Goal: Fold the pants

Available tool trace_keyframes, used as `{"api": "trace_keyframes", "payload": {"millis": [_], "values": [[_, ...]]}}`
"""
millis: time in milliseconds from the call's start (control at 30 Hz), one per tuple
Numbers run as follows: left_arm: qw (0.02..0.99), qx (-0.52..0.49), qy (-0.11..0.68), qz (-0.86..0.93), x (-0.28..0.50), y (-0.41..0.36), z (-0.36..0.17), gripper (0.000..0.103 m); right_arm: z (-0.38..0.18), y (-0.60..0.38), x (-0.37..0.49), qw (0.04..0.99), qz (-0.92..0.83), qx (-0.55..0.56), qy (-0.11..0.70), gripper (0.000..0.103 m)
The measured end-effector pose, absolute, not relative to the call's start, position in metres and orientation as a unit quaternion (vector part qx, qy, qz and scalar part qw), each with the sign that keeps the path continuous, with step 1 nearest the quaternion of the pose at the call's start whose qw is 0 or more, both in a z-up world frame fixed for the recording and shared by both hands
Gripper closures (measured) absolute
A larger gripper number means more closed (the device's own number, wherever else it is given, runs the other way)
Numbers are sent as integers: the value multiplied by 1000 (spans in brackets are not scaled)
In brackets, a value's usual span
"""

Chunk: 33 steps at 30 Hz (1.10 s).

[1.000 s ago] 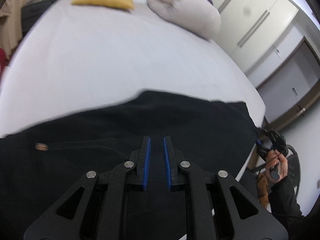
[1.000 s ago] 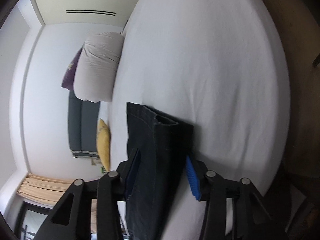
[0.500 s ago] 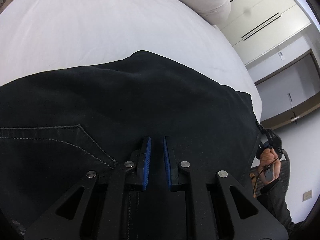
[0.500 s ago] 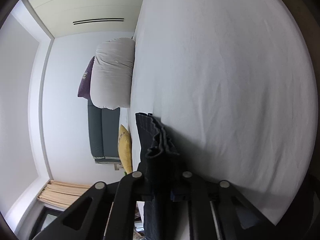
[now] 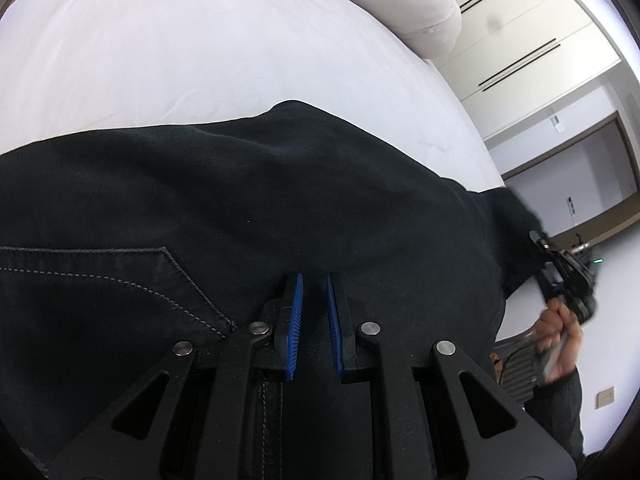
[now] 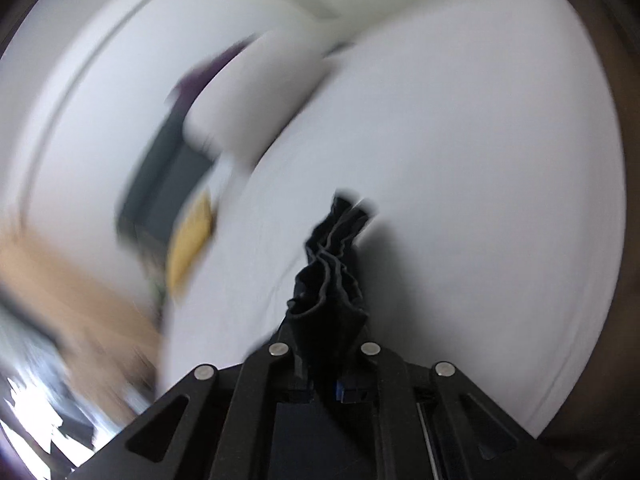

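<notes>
Pants [image 5: 280,200]: black, spread across the white bed [image 5: 180,60].
Left gripper [image 5: 313,304]: narrow gap between blue pads, fabric beneath; grip unclear.
Right gripper [image 6: 324,360]: clamped on bunched pants hem [image 6: 332,264], picture blurred.

Two black handheld grippers, one bare hand in a dark sleeve

The left gripper [image 5: 313,280] has matte black triangular linkage arms with cut-out windows, round silver pivot screws and ribbed blue finger pads [image 5: 295,320]. The right gripper [image 6: 326,344] shares the black frame and silver screws, a sliver of blue pad showing. The right hand [image 5: 560,332] is bare-skinned, its sleeve [image 5: 560,412] dark.
</notes>
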<state>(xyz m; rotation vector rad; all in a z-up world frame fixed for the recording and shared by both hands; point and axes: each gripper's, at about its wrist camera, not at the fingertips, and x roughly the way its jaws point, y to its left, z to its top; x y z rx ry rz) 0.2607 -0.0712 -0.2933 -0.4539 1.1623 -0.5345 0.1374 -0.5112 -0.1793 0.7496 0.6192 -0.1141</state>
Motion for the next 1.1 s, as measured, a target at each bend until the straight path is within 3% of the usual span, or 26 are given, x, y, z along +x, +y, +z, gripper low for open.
{"api": "trace_keyframes", "payload": {"millis": [133, 300, 333, 367, 433, 733, 933, 1000, 1033, 1067, 1100], "values": [[777, -222, 537, -244, 260, -62, -287, 91, -153, -364, 159, 928, -2, 74, 364, 95], [753, -268, 540, -263, 259, -59, -285, 86, -219, -222, 155, 887, 36, -220, 404, 95], [746, -277, 543, -268, 259, -58, -285, 75, -233, -214, 155, 880, 35, -236, 411, 95], [740, -285, 545, -273, 260, -58, -285, 50, -242, -213, 155, 880, 28, -234, 413, 95], [733, -310, 535, -283, 260, -57, -283, 28, -241, -215, 153, 885, 22, -226, 407, 95], [663, -387, 555, -319, 276, -78, -279, 19, -205, -191, 114, 908, 12, -273, 319, 95], [658, -352, 578, -331, 291, -96, -272, 20, -206, -164, 100, 902, 33, -305, 304, 95], [661, -337, 582, -332, 296, -97, -272, 39, -207, -160, 99, 900, 37, -307, 306, 95], [663, -320, 589, -335, 298, -99, -271, 71, -206, -159, 99, 900, 39, -310, 305, 95], [662, -310, 594, -335, 299, -98, -272, 82, -205, -157, 99, 899, 41, -312, 303, 95], [664, -304, 595, -336, 300, -98, -272, 83, -204, -155, 99, 898, 46, -316, 303, 95]]}}
